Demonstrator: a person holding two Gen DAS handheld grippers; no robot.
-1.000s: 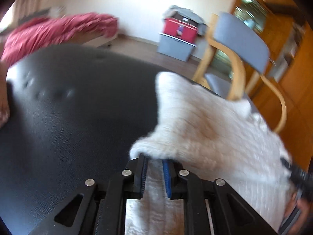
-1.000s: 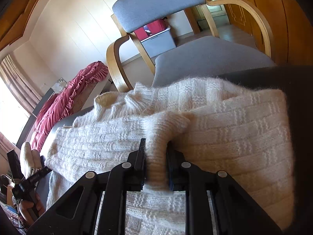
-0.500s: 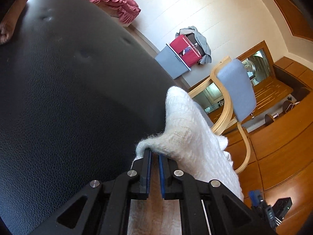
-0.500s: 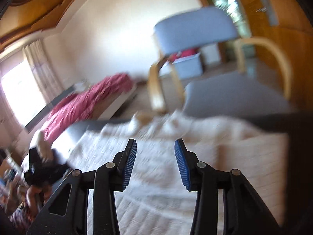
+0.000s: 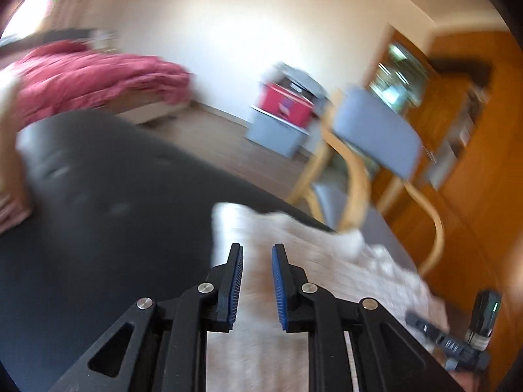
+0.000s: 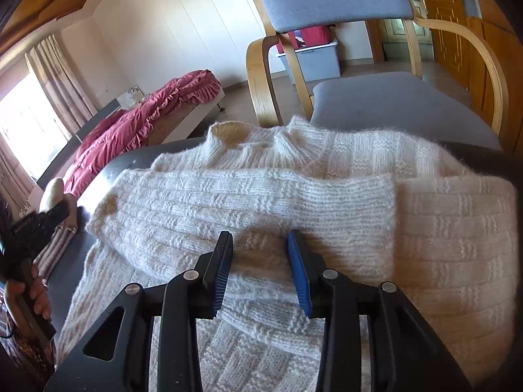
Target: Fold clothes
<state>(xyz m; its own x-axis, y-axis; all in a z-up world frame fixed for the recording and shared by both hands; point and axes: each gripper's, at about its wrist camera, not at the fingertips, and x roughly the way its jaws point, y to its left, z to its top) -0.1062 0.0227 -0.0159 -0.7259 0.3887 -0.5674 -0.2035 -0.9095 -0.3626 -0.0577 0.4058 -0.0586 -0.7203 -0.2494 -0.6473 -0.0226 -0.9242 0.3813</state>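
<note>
A cream knitted sweater (image 6: pixel 441 228) lies on a black leather surface (image 6: pixel 130 160), one sleeve (image 6: pixel 261 196) folded across its body. My right gripper (image 6: pixel 260 236) hovers open just above the sleeve, nothing between its blue pads. In the blurred left wrist view the sweater (image 5: pixel 327 261) lies below and ahead of my left gripper (image 5: pixel 257 248). Its jaws are opening and no cloth is pinched between them. A hand (image 6: pixel 32 290) holding the left gripper's handle shows at the left edge of the right wrist view.
A wooden armchair with grey cushions (image 6: pixel 392 104) stands right behind the sweater. A bed with a red cover (image 5: pixel 81 78) is at the back left, and red and grey storage boxes (image 5: pixel 281 114) stand by the wall. Wooden cabinets (image 5: pixel 474 163) fill the right side.
Both grippers let go of the sweater folds they pinched. The right opened first and drew back; the left opened last and rose. The sleeve now lies flat across the body.
</note>
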